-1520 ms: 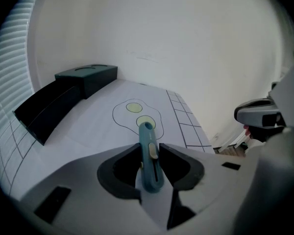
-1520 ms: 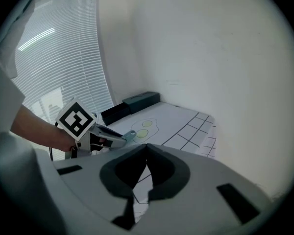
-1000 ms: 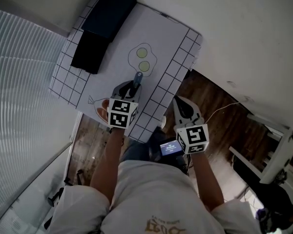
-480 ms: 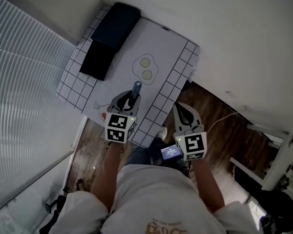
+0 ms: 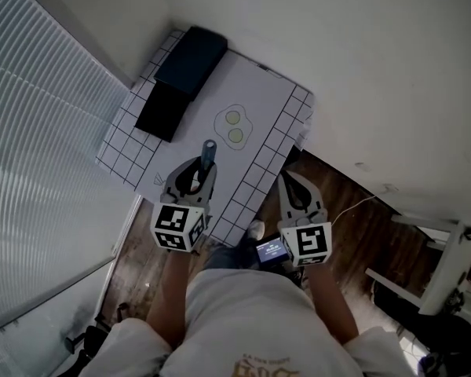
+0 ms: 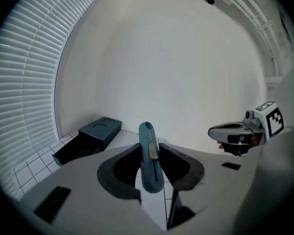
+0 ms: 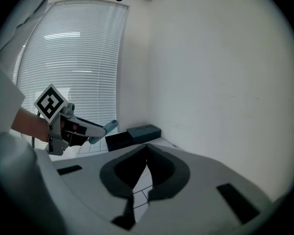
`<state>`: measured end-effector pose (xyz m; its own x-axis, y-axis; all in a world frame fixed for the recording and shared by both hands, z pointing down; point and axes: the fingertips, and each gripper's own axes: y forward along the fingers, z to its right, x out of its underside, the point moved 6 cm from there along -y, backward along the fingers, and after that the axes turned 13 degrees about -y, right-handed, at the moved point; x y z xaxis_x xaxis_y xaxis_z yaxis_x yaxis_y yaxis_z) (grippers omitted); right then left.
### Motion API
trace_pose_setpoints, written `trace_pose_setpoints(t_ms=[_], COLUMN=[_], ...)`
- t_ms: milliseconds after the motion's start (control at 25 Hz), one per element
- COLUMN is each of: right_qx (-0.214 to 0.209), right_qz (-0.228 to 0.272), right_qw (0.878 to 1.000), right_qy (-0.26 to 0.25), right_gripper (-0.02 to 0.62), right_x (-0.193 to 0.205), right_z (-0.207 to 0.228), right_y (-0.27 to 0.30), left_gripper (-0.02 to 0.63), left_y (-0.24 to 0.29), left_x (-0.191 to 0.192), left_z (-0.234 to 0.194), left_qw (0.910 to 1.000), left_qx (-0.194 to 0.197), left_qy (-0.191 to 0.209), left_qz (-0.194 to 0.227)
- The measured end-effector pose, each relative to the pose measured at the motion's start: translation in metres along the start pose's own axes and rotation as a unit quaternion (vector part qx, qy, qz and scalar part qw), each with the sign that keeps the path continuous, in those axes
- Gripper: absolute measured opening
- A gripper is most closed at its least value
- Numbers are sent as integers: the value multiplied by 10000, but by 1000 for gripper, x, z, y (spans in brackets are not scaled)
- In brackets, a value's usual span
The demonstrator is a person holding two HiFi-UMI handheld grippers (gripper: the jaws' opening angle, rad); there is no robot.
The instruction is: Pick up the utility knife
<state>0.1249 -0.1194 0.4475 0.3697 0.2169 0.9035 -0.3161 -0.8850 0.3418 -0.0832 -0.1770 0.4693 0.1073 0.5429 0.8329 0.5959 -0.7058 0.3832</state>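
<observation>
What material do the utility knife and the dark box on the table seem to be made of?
Utility knife: probably plastic, teal, smooth, with a slight sheen along its rounded body. Dark box: likely rigid cardboard or plastic, matte, with sharp edges and a faint circle on top; I cannot tell which.

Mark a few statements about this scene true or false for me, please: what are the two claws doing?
1. The left claw grips the knife. True.
2. The right claw holds something too. False: its jaws are together with nothing between them.
3. The knife lies on the table. False: it is held in the air above it.
4. A dark box sits at the table's far end. True.
5. The knife is red. False: it is teal.
</observation>
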Motion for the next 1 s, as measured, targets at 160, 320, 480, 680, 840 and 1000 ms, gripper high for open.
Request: trace_pose_setpoints(t_ms=[160,320,480,680,840,1000], right_qx=[3,-11,50,297,311,388], right_qz=[125,249,499,753,880,1003], right_qw=[9999,9997,9987,9965,9955,9940], right_qy=[33,89,109,196,165,197], right_gripper=[6,6,6,6,6,6], right_x=[-8,-19,-35,-50,-59,-68], right_z=[-1,1,6,19,26,35], right_y=[-4,-7,-13,-19,-20,-28], left_gripper=[127,127,127,127,127,127], left_y=[-10,-18,-30,-43,-50,-57], left_x=[-9,-22,-40,-59,-76,-92], left_z=[9,20,33,45,51,61], left_qw=[9998,9991,9970,9943,9906,9860], left_qx=[64,99,100,112,86,94], left_qy=[18,124,289,410,498,632], left_qz=[166,394,705,982,1274,1543])
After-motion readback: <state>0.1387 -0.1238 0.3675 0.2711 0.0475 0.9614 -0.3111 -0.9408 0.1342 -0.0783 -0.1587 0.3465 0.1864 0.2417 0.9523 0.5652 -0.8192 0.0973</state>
